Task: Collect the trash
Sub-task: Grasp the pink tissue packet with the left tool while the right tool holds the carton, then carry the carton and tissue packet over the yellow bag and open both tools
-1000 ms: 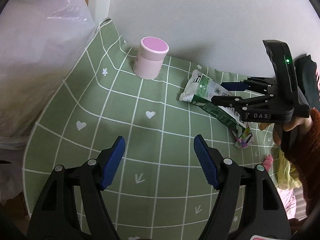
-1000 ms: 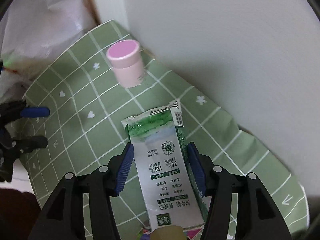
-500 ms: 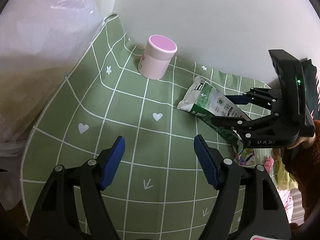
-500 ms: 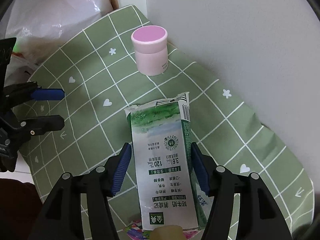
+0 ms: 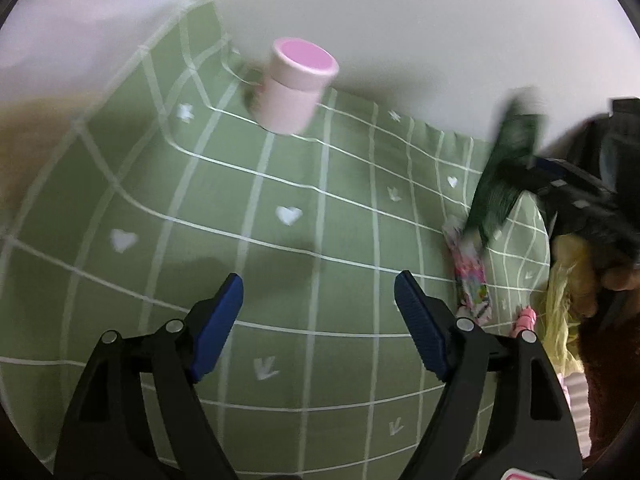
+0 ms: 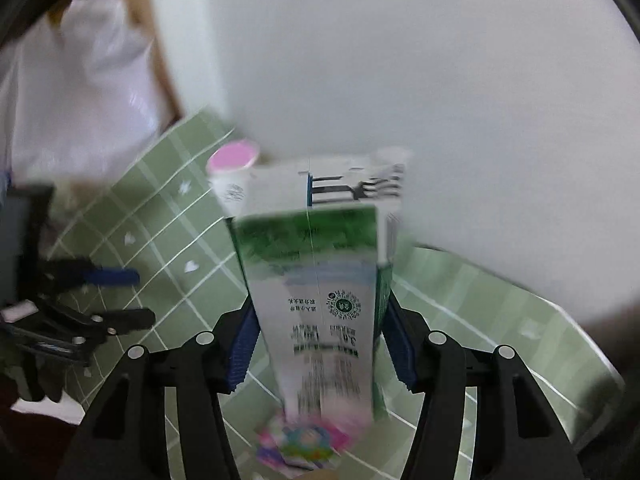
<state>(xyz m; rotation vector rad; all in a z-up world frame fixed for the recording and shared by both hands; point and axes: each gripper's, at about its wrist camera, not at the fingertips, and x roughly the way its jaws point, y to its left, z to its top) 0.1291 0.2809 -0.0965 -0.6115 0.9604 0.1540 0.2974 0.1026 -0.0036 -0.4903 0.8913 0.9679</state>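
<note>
The right hand-held gripper (image 6: 318, 344) is clamping the flattened milk carton (image 6: 316, 288) by its sides, lifting it clear of the green checked table (image 5: 240, 240). The left hand-held gripper (image 5: 318, 320) is opening wide with nothing between its pads. The grip should be staying firm and the carry steady toward the white bag (image 6: 76, 92), avoiding the pink cup (image 5: 298, 84) and the colourful wrapper (image 5: 470, 276).

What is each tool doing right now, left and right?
Left tool: jaws opening, nothing between them.
Right tool: shut on the milk carton, raised off the green cloth.
</note>
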